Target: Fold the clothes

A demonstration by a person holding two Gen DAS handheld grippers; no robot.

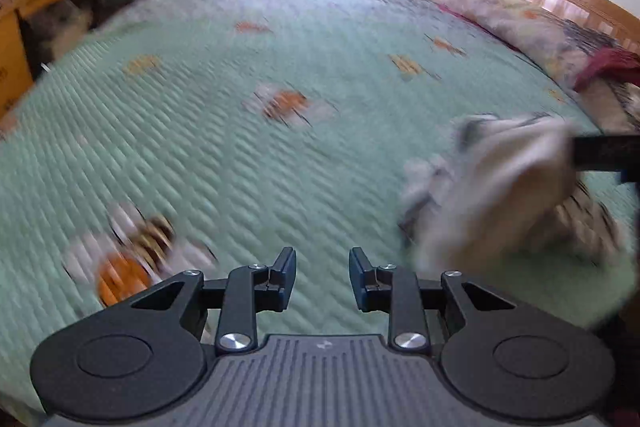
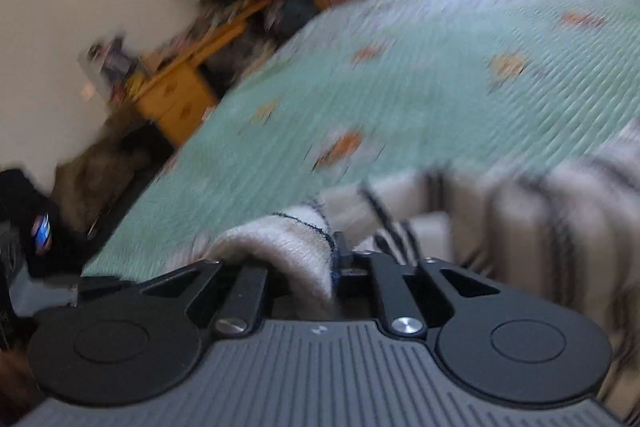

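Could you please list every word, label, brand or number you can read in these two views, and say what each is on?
No text can be read.
Small pale mark on the left gripper body: too small to read.
Blue label on a dark object beside the bed: too blurred to read.

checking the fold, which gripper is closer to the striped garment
Right. The right gripper has the striped garment between its jaws, cloth draped over its fingers. The left gripper is open and empty above the green bedspread, garment off to its right.

One striped garment [image 2: 500, 219], one bed [image 1: 280, 155], two grippers.
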